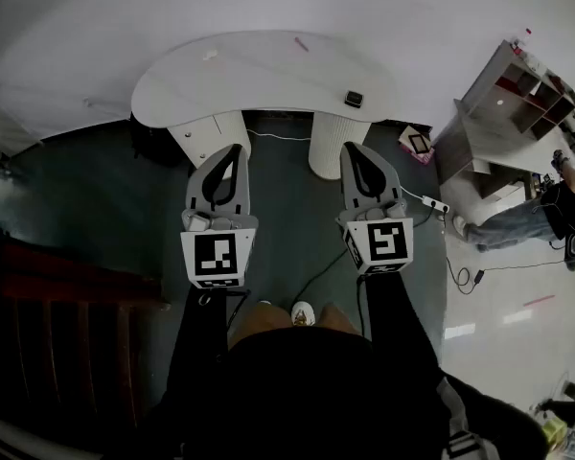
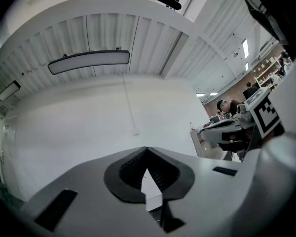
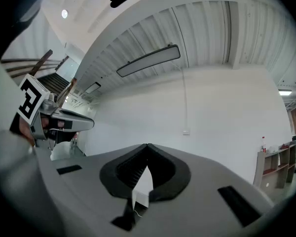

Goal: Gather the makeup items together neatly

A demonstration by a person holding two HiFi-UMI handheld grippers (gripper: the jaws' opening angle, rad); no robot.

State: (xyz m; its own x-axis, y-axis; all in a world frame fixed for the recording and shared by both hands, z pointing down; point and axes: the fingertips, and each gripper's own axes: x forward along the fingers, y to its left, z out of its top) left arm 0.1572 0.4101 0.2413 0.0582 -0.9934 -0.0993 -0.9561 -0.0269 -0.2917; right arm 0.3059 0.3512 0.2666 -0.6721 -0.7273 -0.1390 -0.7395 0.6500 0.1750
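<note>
A white curved table (image 1: 259, 84) stands ahead of me against the wall. On it lie a small dark compact (image 1: 354, 99) at the right, a thin pink item (image 1: 301, 43) at the back and a small white item (image 1: 210, 55) at the left. My left gripper (image 1: 232, 151) and right gripper (image 1: 354, 149) hang side by side short of the table's front edge, over the dark floor. Both are shut and hold nothing. In the left gripper view the jaws (image 2: 147, 149) meet at their tips, and so do those in the right gripper view (image 3: 148, 146). Both gripper views look up at the wall.
The table rests on a ribbed pedestal (image 1: 339, 142) and a drawer unit (image 1: 211, 134). A power strip (image 1: 431, 202) and cables lie on the floor at the right. Farther right stand a grey shelving unit (image 1: 513, 99) and a person (image 1: 527, 220). Dark wooden steps (image 1: 57, 333) are at the left.
</note>
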